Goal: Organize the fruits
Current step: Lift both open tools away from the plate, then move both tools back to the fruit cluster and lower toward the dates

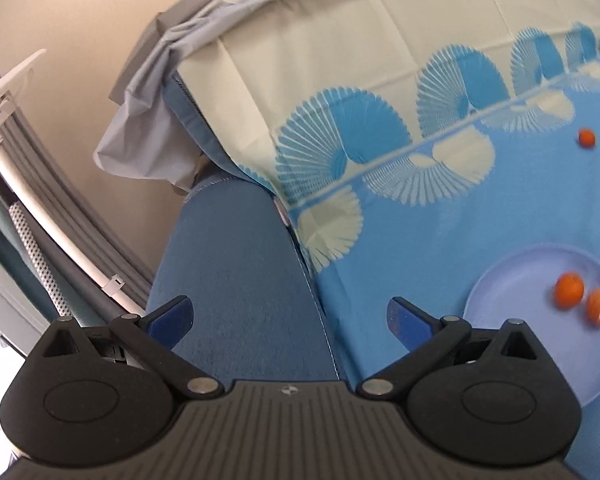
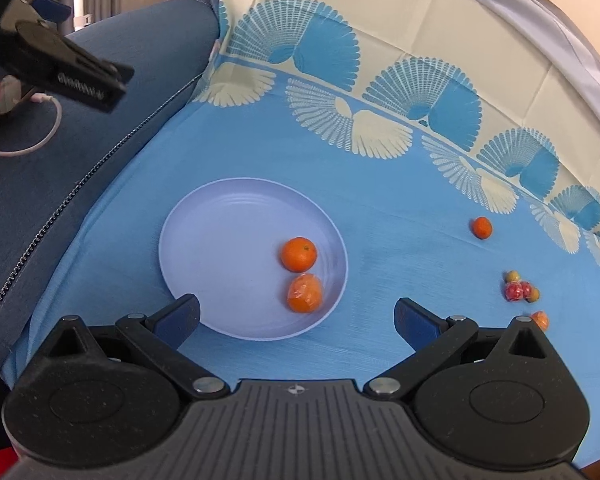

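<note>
A lilac plate (image 2: 220,240) lies on the blue cloth and holds two oranges (image 2: 299,254), one of them wrapped in plastic (image 2: 305,293). The plate (image 1: 512,280) and both oranges (image 1: 569,290) also show at the right of the left wrist view. A small orange (image 2: 481,227) lies loose to the right of the plate and shows in the left wrist view (image 1: 586,137) too. A cluster of small red and yellow fruits (image 2: 520,289) and another orange piece (image 2: 540,320) lie at the far right. My right gripper (image 2: 298,318) is open and empty over the plate's near rim. My left gripper (image 1: 290,318) is open and empty over a blue cushion.
The blue and cream patterned cloth (image 2: 420,240) covers the surface. A blue upholstered cushion (image 1: 236,280) with a zipper borders its left edge. A grey sheet (image 1: 160,80) hangs at the back corner. The left gripper's body (image 2: 60,68) shows at the upper left of the right wrist view.
</note>
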A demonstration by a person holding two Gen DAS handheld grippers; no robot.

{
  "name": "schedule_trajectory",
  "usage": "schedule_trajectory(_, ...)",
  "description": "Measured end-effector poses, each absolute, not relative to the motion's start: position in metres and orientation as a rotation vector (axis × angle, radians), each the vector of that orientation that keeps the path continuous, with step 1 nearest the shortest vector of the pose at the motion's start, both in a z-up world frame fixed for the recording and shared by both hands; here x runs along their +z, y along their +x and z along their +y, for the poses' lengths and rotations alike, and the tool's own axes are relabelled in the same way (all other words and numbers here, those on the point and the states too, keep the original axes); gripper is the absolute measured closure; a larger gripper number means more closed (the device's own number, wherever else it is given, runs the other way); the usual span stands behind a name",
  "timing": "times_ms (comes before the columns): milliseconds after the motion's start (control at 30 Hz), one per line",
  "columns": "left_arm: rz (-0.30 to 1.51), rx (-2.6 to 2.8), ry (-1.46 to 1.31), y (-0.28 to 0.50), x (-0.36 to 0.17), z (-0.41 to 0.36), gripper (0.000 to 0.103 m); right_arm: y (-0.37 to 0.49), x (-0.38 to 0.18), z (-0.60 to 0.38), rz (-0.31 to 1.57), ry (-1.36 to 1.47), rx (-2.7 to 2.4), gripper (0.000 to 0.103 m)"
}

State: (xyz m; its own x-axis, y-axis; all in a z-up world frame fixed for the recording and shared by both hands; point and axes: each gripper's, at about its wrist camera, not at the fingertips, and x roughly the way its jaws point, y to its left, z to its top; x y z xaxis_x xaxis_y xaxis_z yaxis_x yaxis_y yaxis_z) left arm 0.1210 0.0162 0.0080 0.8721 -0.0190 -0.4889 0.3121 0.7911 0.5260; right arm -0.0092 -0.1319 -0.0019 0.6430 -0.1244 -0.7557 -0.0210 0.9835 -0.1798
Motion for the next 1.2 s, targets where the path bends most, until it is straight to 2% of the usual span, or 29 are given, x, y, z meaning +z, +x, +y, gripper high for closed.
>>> schedule_trajectory(133,0.523,-0.192,0.664,0.123,-0.002,0.016,0.0,-0.01,-0.003,-0.129,0.873,-0.184,-0.047,0.001)
schedule_trajectory(267,0.486,-0.19,0.645,0.119,0.009,0.017,0.0,-0.01,-0.001,-0.132,0.869,-0.18,-0.055,0.001)
schedule_trajectory(433,0.456,-0.227,0.541,0.113,0.038,0.013,0.0,-0.01,0.001,-0.136,0.867,-0.166,-0.059,0.001)
schedule_trajectory(667,0.568,-0.319,0.335,0.114,0.048,-0.001,0.0,-0.011,0.001,-0.149,0.884,-0.142,-0.079,0.001)
schedule_trajectory(900,0.583,-0.362,0.325,0.109,0.048,-0.045,0.0,-0.014,0.0,-0.19,0.879,-0.109,-0.17,0.001)
schedule_trajectory(1200,0.696,-0.45,0.316,0.116,0.029,-0.139,0.0,-0.027,-0.024,-0.298,0.841,0.089,-0.398,0.001)
